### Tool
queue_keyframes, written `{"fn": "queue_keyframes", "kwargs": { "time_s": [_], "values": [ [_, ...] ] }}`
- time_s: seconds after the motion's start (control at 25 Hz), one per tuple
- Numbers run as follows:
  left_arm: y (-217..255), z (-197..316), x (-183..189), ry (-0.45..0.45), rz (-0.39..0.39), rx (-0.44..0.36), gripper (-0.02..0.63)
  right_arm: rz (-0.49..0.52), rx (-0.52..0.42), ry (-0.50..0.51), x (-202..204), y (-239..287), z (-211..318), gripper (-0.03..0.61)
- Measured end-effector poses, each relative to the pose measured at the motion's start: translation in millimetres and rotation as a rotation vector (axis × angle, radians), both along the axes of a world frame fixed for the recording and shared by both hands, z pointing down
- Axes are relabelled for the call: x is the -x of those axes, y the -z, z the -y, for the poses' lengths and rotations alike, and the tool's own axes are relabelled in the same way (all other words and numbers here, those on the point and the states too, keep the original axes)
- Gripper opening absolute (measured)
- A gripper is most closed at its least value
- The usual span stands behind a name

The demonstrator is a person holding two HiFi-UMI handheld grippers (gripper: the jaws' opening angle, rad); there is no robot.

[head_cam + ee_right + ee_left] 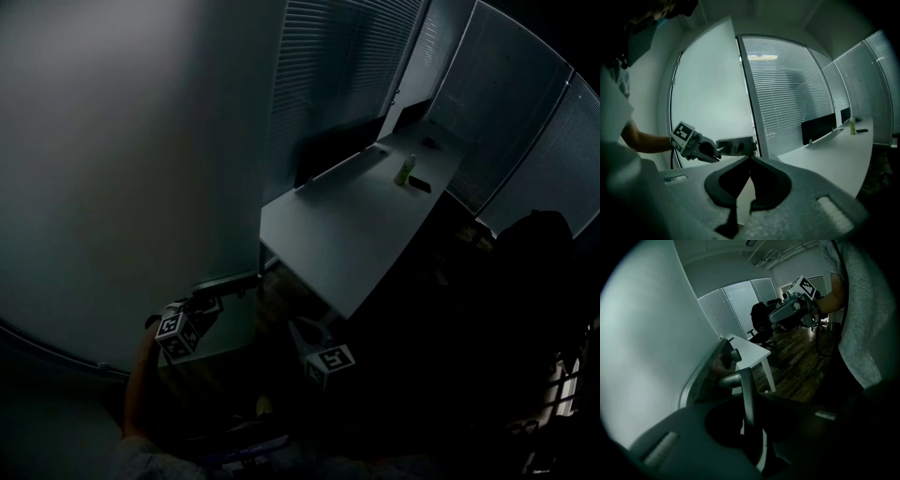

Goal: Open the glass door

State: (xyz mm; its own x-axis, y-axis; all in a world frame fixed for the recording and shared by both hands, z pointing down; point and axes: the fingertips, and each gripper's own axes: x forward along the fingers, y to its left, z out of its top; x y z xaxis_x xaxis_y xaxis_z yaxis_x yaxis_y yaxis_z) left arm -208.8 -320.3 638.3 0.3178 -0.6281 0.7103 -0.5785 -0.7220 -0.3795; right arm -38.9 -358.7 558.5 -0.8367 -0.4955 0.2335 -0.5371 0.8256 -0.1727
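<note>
We clamp our left claw [714, 152] on the grey metal lever [747, 399] of the frosted glass door [710, 89]; our right claw [750, 158] is closed, empty.

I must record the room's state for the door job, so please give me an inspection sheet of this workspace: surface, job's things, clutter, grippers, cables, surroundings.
surface: white desk, mostly bare.
job's things: frosted glass door, apparently partly open; door handle, a metal lever.
clutter: green bottle and dark flat object at the desk's far end.
grippers: left gripper shut on the door handle; right gripper shut, empty, apart from the door.
cables: what looks like a dark cable below the left forearm.
surroundings: dim office; slatted blinds, office chairs, wooden floor.
</note>
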Motion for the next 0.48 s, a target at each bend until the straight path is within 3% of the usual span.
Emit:
{"fn": "queue_keyframes", "kwargs": {
  "time_s": [0.48],
  "values": [
    [-6,-30,-25,-0.077,0.009,-0.01,0.046,0.009,-0.007,-0.127,-33,-1,-51,0.002]
  ]
}}
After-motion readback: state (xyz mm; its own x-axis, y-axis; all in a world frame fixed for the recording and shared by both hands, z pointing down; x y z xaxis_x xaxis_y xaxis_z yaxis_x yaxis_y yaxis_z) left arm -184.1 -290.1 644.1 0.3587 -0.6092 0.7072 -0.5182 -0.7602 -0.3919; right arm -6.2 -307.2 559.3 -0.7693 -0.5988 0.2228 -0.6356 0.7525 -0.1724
